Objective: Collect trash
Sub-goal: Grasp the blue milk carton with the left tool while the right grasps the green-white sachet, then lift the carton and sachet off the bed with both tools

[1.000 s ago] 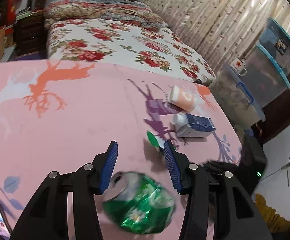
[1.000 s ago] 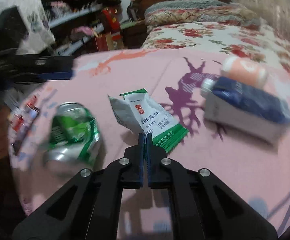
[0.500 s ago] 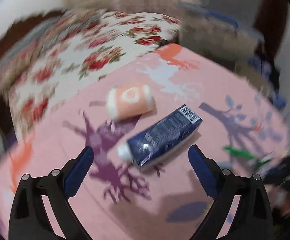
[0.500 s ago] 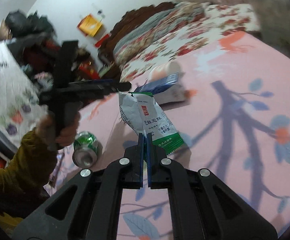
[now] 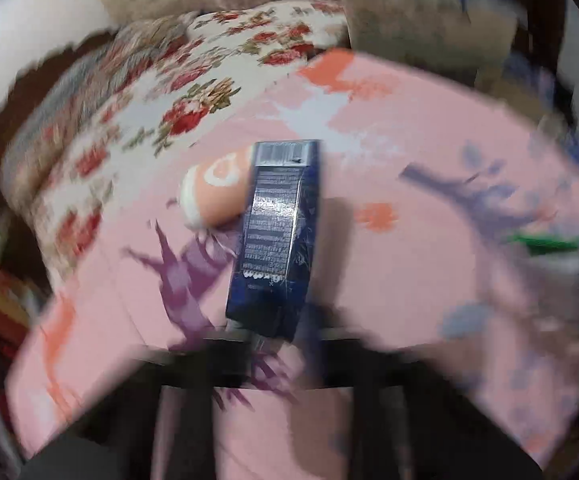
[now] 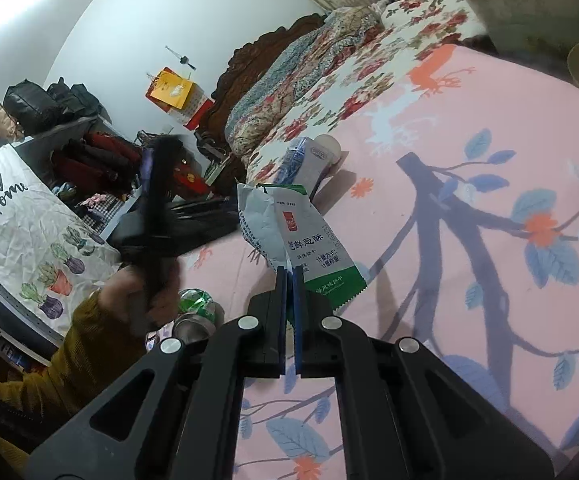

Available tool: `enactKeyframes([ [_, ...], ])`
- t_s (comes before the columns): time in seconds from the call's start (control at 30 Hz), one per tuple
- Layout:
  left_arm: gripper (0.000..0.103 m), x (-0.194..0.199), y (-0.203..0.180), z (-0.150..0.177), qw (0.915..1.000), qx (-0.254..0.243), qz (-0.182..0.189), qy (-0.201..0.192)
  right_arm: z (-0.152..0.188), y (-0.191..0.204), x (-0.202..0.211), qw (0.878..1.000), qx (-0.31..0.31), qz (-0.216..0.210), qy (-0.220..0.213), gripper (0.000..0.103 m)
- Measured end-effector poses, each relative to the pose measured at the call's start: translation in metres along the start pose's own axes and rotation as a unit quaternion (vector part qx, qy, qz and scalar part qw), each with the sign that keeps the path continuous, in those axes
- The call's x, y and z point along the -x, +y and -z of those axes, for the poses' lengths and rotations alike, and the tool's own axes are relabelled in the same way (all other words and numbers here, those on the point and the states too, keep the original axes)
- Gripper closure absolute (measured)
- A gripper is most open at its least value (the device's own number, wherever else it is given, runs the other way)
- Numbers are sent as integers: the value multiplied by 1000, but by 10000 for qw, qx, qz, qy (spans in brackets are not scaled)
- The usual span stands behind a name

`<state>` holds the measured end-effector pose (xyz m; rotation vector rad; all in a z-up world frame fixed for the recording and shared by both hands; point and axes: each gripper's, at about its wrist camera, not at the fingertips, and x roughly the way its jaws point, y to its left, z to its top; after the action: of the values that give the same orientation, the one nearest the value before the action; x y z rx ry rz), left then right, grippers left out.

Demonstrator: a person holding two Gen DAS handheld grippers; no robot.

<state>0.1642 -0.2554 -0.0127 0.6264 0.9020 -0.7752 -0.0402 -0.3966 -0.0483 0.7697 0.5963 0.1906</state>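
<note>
Right wrist view: up close, the right gripper point(image 6: 289, 276) has its fingers clamped tight on the lower edge of a white-and-green snack wrapper point(image 6: 309, 240), which stands up clear of the pink surface point(image 6: 469, 128). Just to the left, a crushed green can point(image 6: 197, 308) lies on that surface, below a hand point(image 6: 141, 300) in a mustard sleeve point(image 6: 69, 360).

Over in the left wrist view it's all smear. The left gripper point(image 5: 273, 344) has just been closing its fingers, and they have come together at the near end of a dark blue carton point(image 5: 277, 240). Whether the pads actually press on the carton, I cannot tell through the blur.

Beside the carton's far end, touching it, a peach-coloured cup point(image 5: 217, 192) lies on its side. Beyond the surface's edge is the bed point(image 5: 209, 92) with its red floral cover.
</note>
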Motion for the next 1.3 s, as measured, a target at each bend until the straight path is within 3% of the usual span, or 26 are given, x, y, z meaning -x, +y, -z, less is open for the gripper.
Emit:
enactKeyframes([
  [0.1,103,40,-5,30,9986,263,300,-350,6,6,0,10000,28,-11,-22,99],
  [0.2,103,54,-11,62,9948,672,661,-389,11,7,-3,9999,-33,-77,80,99],
  [0.33,99,60,0,85,9903,1162,549,-533,17,8,-6,9998,-105,-92,145,99],
  [0.37,92,59,7,81,9892,1268,525,-516,18,8,-7,9998,-115,-88,159,99],
  [0.4,65,58,13,77,9889,1326,469,-486,19,9,-8,9997,-117,-88,169,99],
  [0.43,31,56,20,70,9889,1353,377,-486,19,9,-8,9997,-116,-92,171,99],
  [0.5,11,51,31,51,9905,1247,100,-573,21,10,-8,9997,-136,-113,167,99],
  [0.6,12,25,32,12,9956,876,-214,-258,17,3,-9,9992,-293,-188,173,99],
  [0.7,11,-19,21,-21,9975,484,-441,249,10,-18,-11,9947,-866,-521,191,99],
  [0.77,27,-45,14,-30,9963,305,-619,504,9,-31,-12,9900,-1211,-697,188,99],
  [0.8,52,-53,12,-27,9958,246,-614,627,8,-35,-12,9879,-1336,-762,185,99],
  [0.9,55,-55,1,-17,9954,129,-760,576,8,-48,-8,9824,-1628,-909,136,99],
  [1.07,55,-9,-22,23,9991,296,178,254,4,-57,4,9812,-1692,-932,-28,99],
  [1.2,55,25,-48,50,9932,546,1032,-30,4,-60,9,9810,-1678,-968,-104,99],
  [1.3,55,33,-73,52,9905,511,1269,-170,3,-67,15,9821,-1647,-893,-186,99],
])
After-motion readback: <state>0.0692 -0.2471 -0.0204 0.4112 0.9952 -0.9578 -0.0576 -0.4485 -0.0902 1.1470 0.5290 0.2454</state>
